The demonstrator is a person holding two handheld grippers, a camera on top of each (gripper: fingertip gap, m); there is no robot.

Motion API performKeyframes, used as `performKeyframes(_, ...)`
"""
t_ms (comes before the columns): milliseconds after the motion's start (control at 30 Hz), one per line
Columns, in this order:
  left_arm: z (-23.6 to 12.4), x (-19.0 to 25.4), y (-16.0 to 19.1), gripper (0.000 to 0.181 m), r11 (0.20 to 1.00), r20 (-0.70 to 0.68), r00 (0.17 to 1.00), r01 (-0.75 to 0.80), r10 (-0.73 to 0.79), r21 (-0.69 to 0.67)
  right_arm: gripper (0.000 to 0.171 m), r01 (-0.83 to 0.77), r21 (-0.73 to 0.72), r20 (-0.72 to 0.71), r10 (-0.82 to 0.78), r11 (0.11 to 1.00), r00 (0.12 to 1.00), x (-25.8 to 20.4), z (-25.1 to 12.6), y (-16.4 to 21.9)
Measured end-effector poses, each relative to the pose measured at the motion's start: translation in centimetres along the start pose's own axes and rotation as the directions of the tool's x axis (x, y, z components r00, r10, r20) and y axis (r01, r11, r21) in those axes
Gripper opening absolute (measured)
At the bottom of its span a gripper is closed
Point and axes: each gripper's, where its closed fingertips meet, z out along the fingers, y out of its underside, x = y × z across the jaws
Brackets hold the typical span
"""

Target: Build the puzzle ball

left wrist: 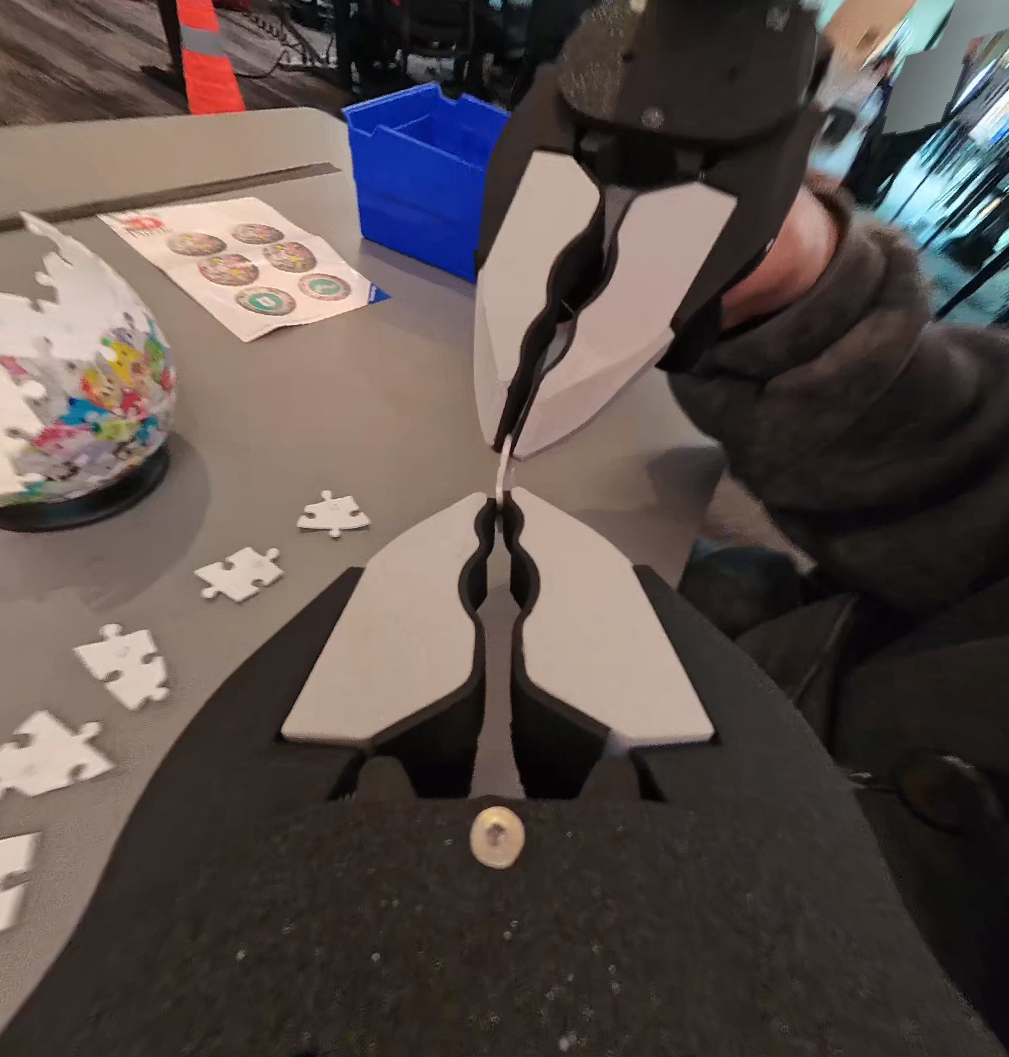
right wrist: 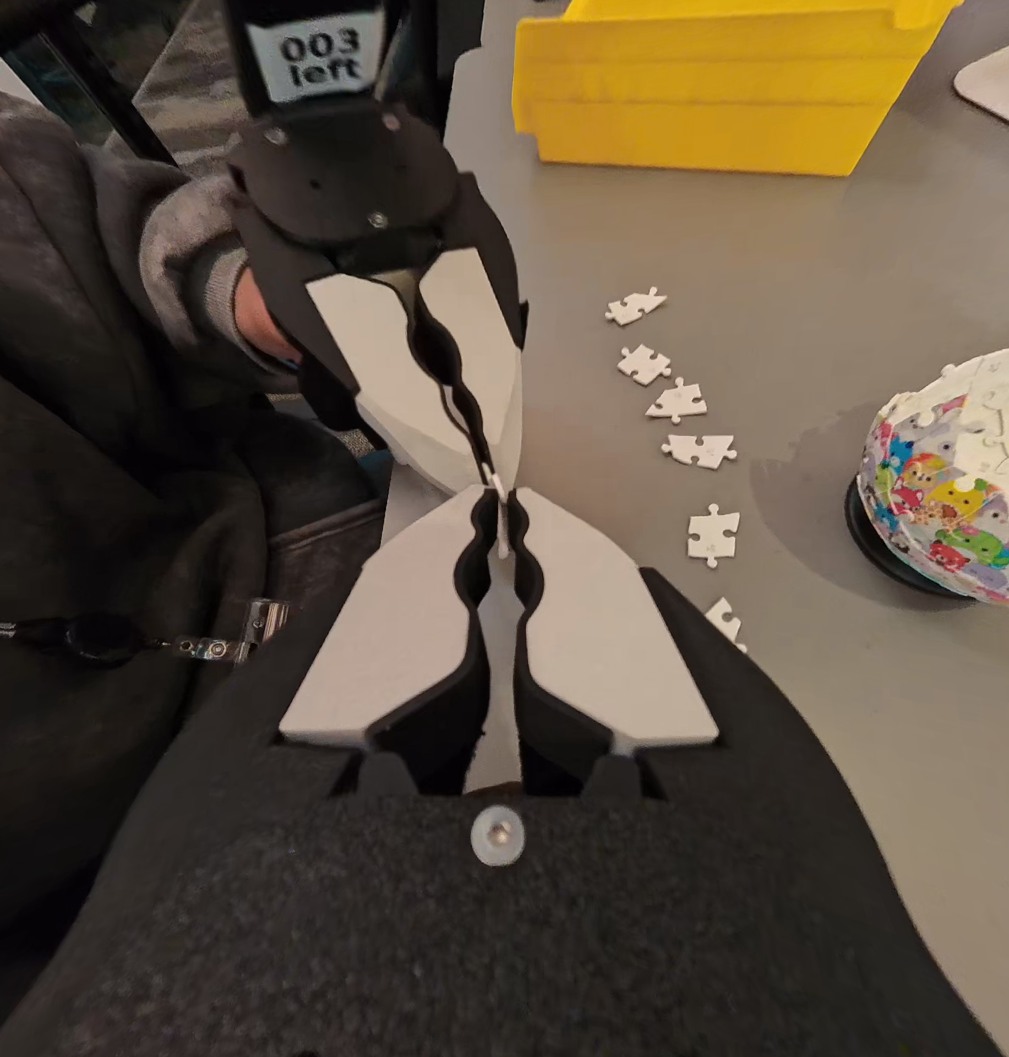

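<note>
A half-built puzzle ball (left wrist: pixel 73 377) with a white inside and a colourful outside sits on a black ring stand (left wrist: pixel 90 497) at the left; in the right wrist view the ball (right wrist: pixel 948 475) is at the right. My left gripper (left wrist: pixel 499 503) and right gripper (left wrist: pixel 507 449) meet tip to tip above the table. Both are shut on one white puzzle piece (left wrist: pixel 505 475), seen edge-on between the tips. In the right wrist view my right gripper (right wrist: pixel 499 497) holds the piece (right wrist: pixel 501 532), and my left gripper (right wrist: pixel 490 475) pinches its far end.
Several loose white pieces (left wrist: pixel 240 573) (right wrist: pixel 701 450) lie in a row on the grey table (left wrist: pixel 376 389) between the grippers and the ball. An instruction sheet (left wrist: pixel 244 263) and a blue bin (left wrist: pixel 422 177) stand behind. A yellow bin (right wrist: pixel 708 86) is at the far edge. A person's sleeves (left wrist: pixel 833 372) flank the grippers. My two grippers' fingertips are within a few centimetres of each other. Left tips and right tips are each some 15 cm from the ball (right wrist: pixel 948 475). Look for it in the left wrist view (left wrist: pixel 99 365) too.
</note>
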Motion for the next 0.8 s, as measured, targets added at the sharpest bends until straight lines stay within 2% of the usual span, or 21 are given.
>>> performKeyframes(133,-0.3,0.1,-0.4,0.002,0.992,-0.093,0.989,0.118,-0.114,0.044,0.003,-0.012,0.047,0.011,0.012,0.999,1.0,0.1,-0.1,-0.5)
performKeyframes(267,-0.6,-0.5,-0.6,0.002,0.991,-0.064,0.992,0.114,-0.11,0.063,0.011,-0.008,0.063,-0.017,0.009,0.998,1.0,0.4,-0.8,-0.7)
performKeyframes(433,-0.9,-1.0,-0.6,0.001,0.988,-0.069,0.988,0.141,-0.137,0.069,0.012,0.002,0.053,-0.037,0.0,0.999,0.999,0.6,-1.3,-0.4)
performKeyframes(800,-0.6,-0.8,-0.3,0.002,0.993,-0.06,0.993,0.106,-0.102,0.059,0.002,0.029,0.002,-0.063,-0.029,1.0,0.998,0.9,-0.3,0.4)
